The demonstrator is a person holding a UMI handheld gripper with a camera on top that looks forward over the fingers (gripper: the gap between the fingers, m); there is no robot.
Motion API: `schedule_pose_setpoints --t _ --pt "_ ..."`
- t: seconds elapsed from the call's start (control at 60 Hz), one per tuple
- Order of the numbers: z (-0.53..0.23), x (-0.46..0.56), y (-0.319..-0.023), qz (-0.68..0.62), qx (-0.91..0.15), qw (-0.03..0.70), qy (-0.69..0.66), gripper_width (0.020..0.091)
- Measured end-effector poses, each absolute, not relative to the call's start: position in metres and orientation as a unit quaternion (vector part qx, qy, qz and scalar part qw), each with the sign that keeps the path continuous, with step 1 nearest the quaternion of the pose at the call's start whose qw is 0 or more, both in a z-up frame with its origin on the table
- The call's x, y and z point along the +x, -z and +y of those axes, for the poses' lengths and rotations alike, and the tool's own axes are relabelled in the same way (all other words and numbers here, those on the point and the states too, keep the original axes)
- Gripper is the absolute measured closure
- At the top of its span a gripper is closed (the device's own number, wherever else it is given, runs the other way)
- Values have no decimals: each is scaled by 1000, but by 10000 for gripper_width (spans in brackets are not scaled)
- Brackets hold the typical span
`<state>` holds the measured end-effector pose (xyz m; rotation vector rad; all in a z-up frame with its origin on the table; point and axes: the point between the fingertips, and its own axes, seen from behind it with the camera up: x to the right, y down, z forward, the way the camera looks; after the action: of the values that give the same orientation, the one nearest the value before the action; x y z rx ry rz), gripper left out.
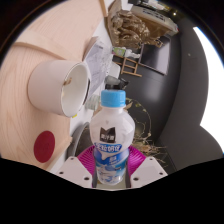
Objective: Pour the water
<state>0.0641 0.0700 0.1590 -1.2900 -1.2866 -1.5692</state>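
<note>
The gripper [113, 172] shows two pale grey fingers [78, 166], each angular in shape, with a purple pad [133, 157] lining the inner face.

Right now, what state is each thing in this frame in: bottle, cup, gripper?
Bottle: between the fingers, held upright, white cap on, blue label facing the camera.
Cup: white, beyond the bottle, tipped so its open mouth faces the camera; no water visible inside.
Gripper: fingers closed on the bottle's lower body.
Table: light wood, cup on it.
</note>
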Motion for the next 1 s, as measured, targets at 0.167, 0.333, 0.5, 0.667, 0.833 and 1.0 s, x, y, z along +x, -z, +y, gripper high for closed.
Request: schedule_pose_setpoints --t 0.167,0.333,0.5,0.667,0.833,1.0 --pt "61 65 -168 -368 -652 481 455 730" --pt "57 62 -148 -184 -788 539 234 730" --pt "60 66 -106 -65 -833 543 85 727" --pt "65 74 -69 -22 -838 543 37 724" --pt "62 80 -58 -1 -832 555 24 668" --pt "53 85 -51 16 -842 539 24 464"
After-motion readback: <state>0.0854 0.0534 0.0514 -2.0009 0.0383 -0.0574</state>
